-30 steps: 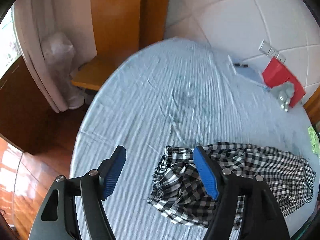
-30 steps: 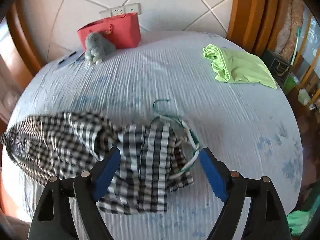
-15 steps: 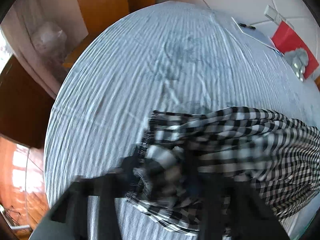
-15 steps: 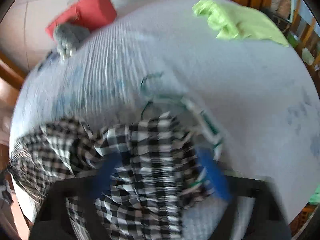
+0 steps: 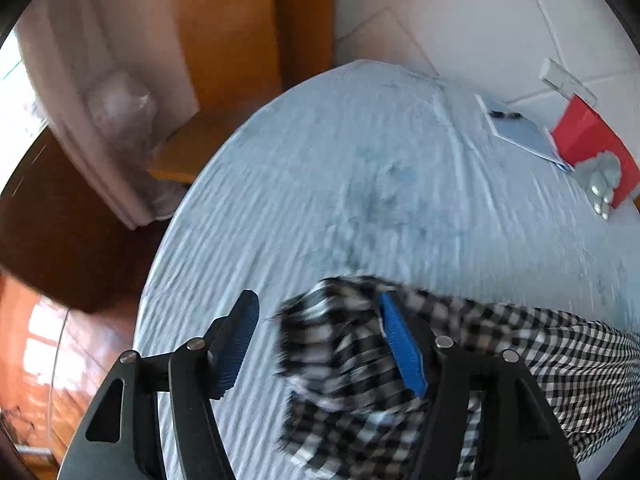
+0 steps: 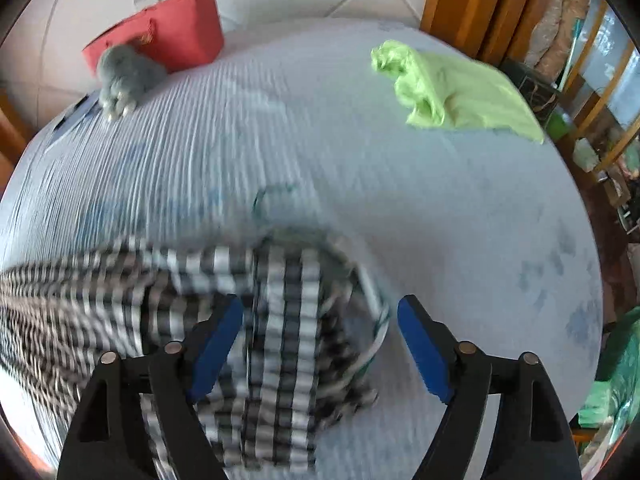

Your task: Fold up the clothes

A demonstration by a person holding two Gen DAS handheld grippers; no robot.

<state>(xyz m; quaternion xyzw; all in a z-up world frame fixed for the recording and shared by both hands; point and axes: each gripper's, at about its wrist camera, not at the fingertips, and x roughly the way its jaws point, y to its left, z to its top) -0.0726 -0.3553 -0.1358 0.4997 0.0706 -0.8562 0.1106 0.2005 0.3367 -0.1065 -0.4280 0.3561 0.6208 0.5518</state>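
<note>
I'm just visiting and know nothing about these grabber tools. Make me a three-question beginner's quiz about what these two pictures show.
1. True or false: the left gripper is clamped shut on the checked garment.
2. Which item lies on the bed sheet far from the checked garment, towards the wooden frame? A) a green garment B) a yellow towel C) a blue pillow
3. Fill in: the grey soft toy sits in front of a red ____.

Key
1. False. Its jaws stand wide apart, with cloth lying between and under them. The right gripper is open too.
2. A, the green garment.
3. Bag: the red bag stands by the wall.
</note>
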